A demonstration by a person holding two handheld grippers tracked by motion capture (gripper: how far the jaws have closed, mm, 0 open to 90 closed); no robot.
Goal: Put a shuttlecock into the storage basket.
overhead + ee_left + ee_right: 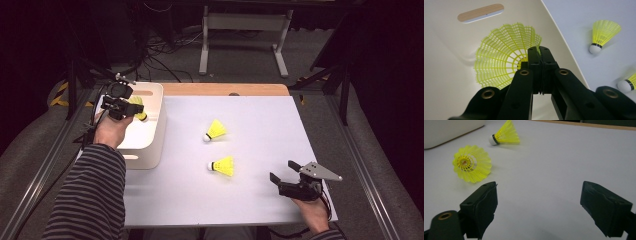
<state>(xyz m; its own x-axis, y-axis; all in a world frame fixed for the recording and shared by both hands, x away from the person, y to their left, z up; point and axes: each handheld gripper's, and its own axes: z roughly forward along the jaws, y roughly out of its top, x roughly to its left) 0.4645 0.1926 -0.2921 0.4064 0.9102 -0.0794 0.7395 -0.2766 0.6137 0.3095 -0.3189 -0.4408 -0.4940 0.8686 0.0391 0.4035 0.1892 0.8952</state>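
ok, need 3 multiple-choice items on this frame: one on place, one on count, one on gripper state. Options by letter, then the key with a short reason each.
1. Where is the shuttlecock that the left gripper holds?
A. over the white bin
B. on the floor
C. beside the right gripper

2. How many yellow shuttlecocks lie on the white table top?
A. none
B. two
C. five

3. How do the right gripper's jaws stand?
A. shut on a shuttlecock
B. shut on nothing
C. open, nothing between them

Key:
1 A: the held shuttlecock hangs inside the white bin.
2 B: the farther shuttlecock and the nearer shuttlecock lie on the table top.
3 C: the right gripper has its jaws wide apart over bare table.
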